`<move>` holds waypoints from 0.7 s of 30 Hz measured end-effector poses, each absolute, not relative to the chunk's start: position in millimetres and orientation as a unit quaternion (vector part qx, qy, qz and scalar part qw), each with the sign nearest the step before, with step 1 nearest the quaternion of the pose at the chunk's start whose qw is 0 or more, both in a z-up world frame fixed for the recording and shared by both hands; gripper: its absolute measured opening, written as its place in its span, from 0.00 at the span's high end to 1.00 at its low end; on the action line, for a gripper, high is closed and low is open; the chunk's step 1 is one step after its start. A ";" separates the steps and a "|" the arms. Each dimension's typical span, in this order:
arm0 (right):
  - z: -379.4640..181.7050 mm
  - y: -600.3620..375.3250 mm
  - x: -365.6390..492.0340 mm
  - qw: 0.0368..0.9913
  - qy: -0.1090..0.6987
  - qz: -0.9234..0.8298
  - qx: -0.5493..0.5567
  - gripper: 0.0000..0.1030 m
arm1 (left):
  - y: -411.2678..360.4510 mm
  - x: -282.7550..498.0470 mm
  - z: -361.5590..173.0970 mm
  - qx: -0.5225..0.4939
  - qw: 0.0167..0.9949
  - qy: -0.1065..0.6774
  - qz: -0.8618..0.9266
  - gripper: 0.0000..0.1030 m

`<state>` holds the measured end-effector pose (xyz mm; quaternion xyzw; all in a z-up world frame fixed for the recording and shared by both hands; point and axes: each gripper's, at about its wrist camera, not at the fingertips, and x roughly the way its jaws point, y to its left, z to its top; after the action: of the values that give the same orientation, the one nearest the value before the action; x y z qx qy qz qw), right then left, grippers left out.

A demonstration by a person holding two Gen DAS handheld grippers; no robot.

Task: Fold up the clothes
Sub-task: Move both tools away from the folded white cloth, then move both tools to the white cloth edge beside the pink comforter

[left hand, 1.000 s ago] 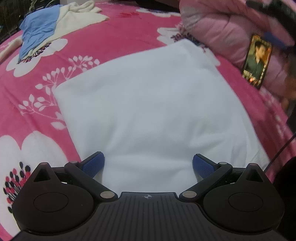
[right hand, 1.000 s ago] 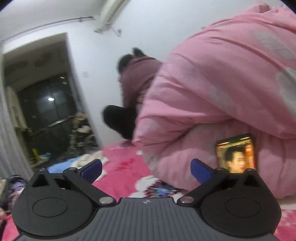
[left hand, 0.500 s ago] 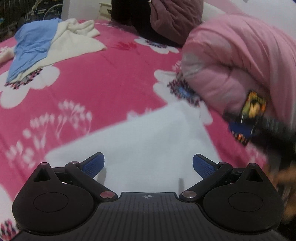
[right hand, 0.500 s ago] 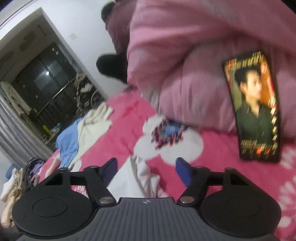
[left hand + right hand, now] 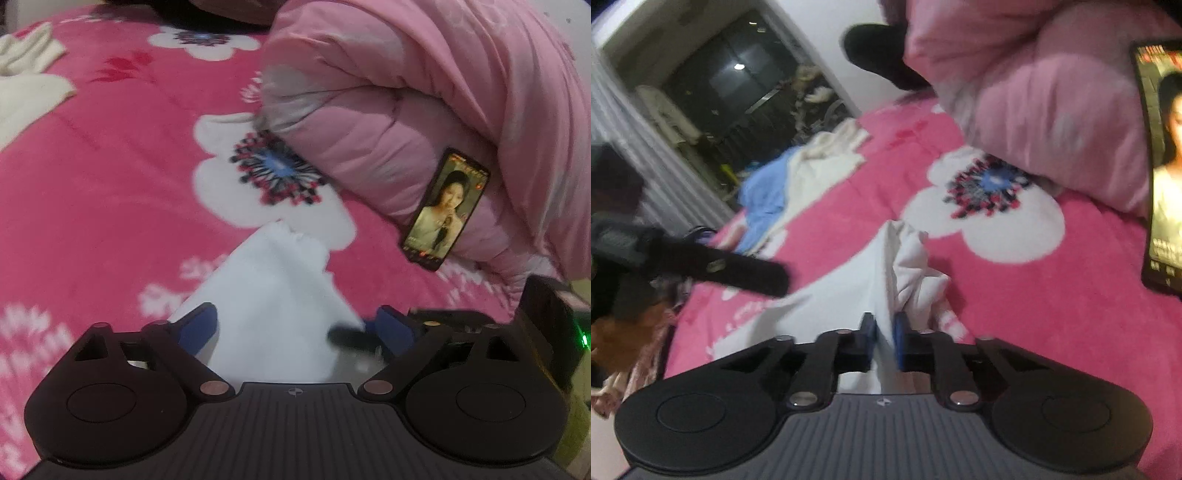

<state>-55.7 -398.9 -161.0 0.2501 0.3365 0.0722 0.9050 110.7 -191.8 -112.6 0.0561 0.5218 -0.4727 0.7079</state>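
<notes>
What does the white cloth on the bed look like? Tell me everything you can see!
The white cloth is plain, soft-looking fabric with no pattern showing. It lies on the pink flowered blanket, its far corner bunched into wrinkles by a big white flower print. The right gripper is closing its blue pads on a raised fold of it. The left gripper hovers over another part, its pads apart and closing, the cloth between them. Its near edge is hidden behind the grippers.
</notes>
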 end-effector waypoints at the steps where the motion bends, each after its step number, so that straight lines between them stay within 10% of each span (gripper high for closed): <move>1: -159.8 -397.0 -56.8 0.908 0.335 0.076 0.238 0.92 | -194.8 112.3 -117.1 0.051 0.705 0.523 -0.476 0.21; 8: -147.4 -377.1 -64.3 0.933 0.309 0.117 0.142 0.92 | -205.7 121.9 -142.0 0.038 0.702 0.535 -0.468 0.42; 21: -144.5 -364.9 -64.1 0.945 0.304 0.102 0.071 0.90 | -199.5 118.6 -149.0 0.032 0.719 0.512 -0.469 0.46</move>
<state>-64.1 -364.9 -144.5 0.0705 0.3040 0.1016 0.9446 118.6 -199.5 -149.0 0.0319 0.5120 -0.4689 0.7190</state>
